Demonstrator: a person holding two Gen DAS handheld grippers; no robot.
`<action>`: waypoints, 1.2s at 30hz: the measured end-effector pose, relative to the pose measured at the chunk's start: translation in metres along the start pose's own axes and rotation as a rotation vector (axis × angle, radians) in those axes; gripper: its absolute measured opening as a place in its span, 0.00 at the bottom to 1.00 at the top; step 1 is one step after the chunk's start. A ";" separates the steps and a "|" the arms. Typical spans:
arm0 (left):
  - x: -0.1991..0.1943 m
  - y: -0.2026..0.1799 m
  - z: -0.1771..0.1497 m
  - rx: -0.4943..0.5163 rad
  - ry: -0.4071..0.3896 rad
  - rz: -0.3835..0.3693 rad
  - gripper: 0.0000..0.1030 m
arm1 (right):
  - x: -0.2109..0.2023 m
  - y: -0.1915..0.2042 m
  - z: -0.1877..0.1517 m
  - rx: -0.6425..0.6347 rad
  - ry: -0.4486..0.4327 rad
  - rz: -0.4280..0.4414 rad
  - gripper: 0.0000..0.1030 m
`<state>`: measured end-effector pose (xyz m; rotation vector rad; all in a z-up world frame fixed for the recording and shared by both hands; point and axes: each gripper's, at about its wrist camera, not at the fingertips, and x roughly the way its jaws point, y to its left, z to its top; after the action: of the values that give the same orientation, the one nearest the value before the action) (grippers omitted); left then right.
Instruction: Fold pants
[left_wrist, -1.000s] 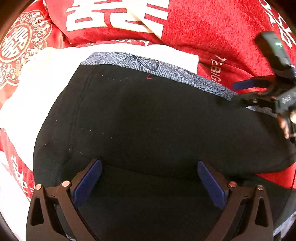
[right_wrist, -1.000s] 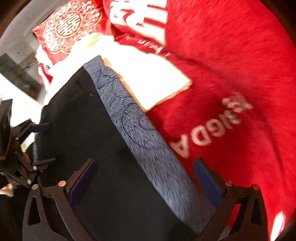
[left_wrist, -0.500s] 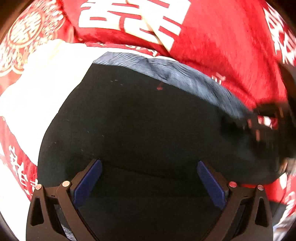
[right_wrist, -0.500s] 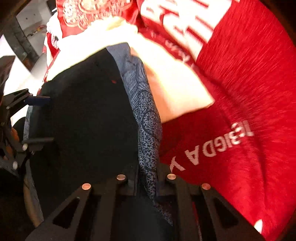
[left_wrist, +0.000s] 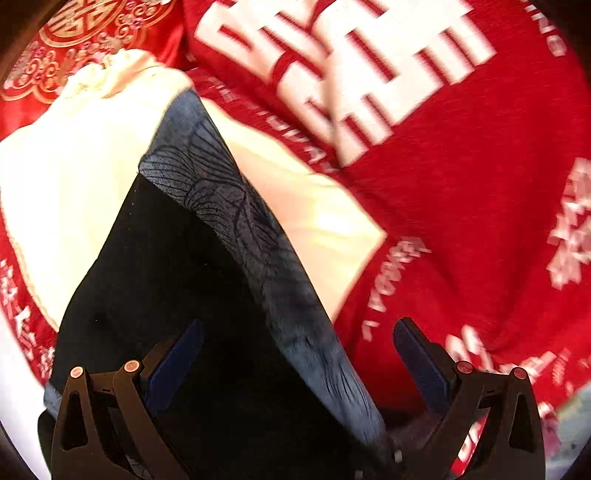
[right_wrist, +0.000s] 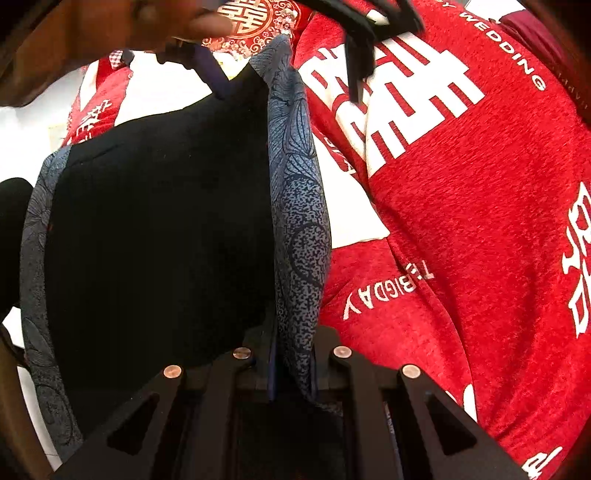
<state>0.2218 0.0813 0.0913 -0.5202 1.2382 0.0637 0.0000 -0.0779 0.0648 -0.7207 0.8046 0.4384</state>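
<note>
In the left wrist view the left gripper (left_wrist: 295, 354) stood wide open with nothing pinched, exactly as it had a second before; its left blue pad lay over the black pants (left_wrist: 177, 295) and its right pad over the red bedspread (left_wrist: 480, 221). What had changed was the cloth beneath it: a second earlier the black fabric filled the whole lower view with the grey patterned band (left_wrist: 240, 221) running across the top, whereas now that band ran diagonally down between the pads, and the cream cloth (left_wrist: 74, 184) showed on both sides of it. The right gripper, seen at that view's right edge a second before, had left it. In the right wrist view the right gripper (right_wrist: 291, 369), wide open a second earlier above the band, had closed within that second and now pinched the patterned edge (right_wrist: 299, 240) of the pants, the band rising straight up from between its pads. The black pants (right_wrist: 159, 240) hung to the left of the band, over the red bedspread (right_wrist: 480, 221) with white lettering. The left gripper (right_wrist: 280, 77) appeared at the top of this view, open.
</note>
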 end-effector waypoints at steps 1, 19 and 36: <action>0.011 -0.004 0.005 0.003 0.000 0.048 0.98 | 0.001 0.001 0.000 0.008 0.003 0.004 0.13; -0.100 0.103 -0.141 0.130 -0.233 -0.107 0.15 | -0.088 0.040 -0.008 0.068 -0.084 -0.006 0.12; -0.062 0.218 -0.168 -0.058 -0.044 -0.077 0.32 | -0.030 0.154 -0.045 0.005 0.101 0.042 0.15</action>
<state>-0.0180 0.2186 0.0351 -0.6135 1.1752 0.0461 -0.1340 -0.0084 0.0035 -0.7269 0.9171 0.4404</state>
